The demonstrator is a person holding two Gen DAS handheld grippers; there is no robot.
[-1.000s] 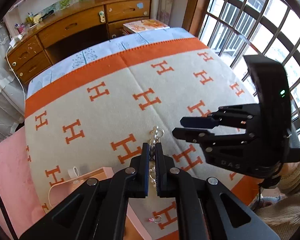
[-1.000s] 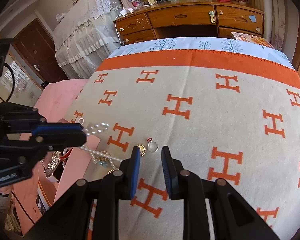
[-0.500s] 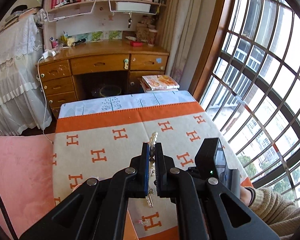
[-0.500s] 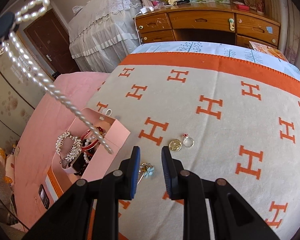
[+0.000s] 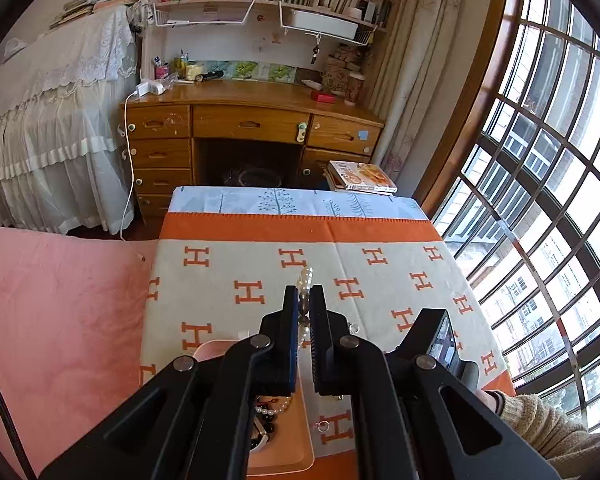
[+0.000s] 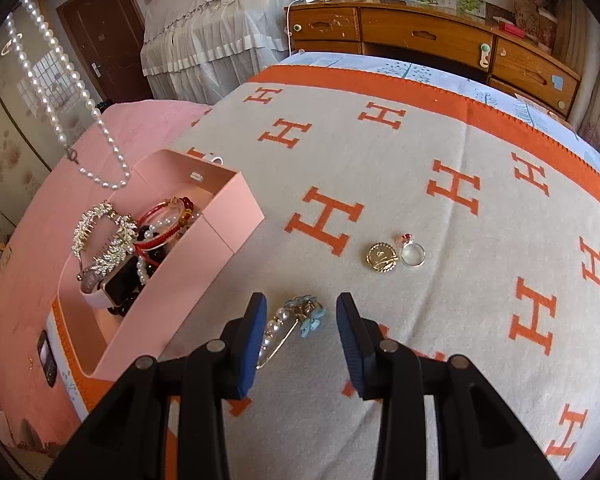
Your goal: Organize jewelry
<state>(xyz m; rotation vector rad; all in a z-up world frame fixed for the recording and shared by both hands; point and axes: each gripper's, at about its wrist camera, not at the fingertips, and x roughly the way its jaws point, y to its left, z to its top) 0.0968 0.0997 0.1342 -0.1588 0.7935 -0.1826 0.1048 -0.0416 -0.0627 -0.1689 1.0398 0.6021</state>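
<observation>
My left gripper [image 5: 304,296] is shut on a white pearl necklace [image 5: 305,278]. In the right wrist view the necklace [image 6: 60,92] hangs in the air above the open pink jewelry box [image 6: 204,240], its loop just over the box's far end. The box holds a rhinestone comb [image 6: 104,236], red bangles [image 6: 164,220], beads and a watch. My right gripper [image 6: 302,312] is open, its fingers either side of a pearl pin with a blue flower [image 6: 300,316] lying on the blanket. A gold medallion [image 6: 381,257] and a ring [image 6: 412,252] lie further right.
The cream blanket with orange H marks [image 6: 440,152] covers the bed. A pink cover [image 5: 56,300] lies to the left. A wooden desk [image 5: 252,128] stands beyond the bed's end, and a barred window [image 5: 540,200] is on the right. A phone [image 6: 46,360] lies near the box.
My left gripper has risen with the pearl necklace, which now hangs clear over the box. My right gripper has opened wider and come down around the blue flower pin.
</observation>
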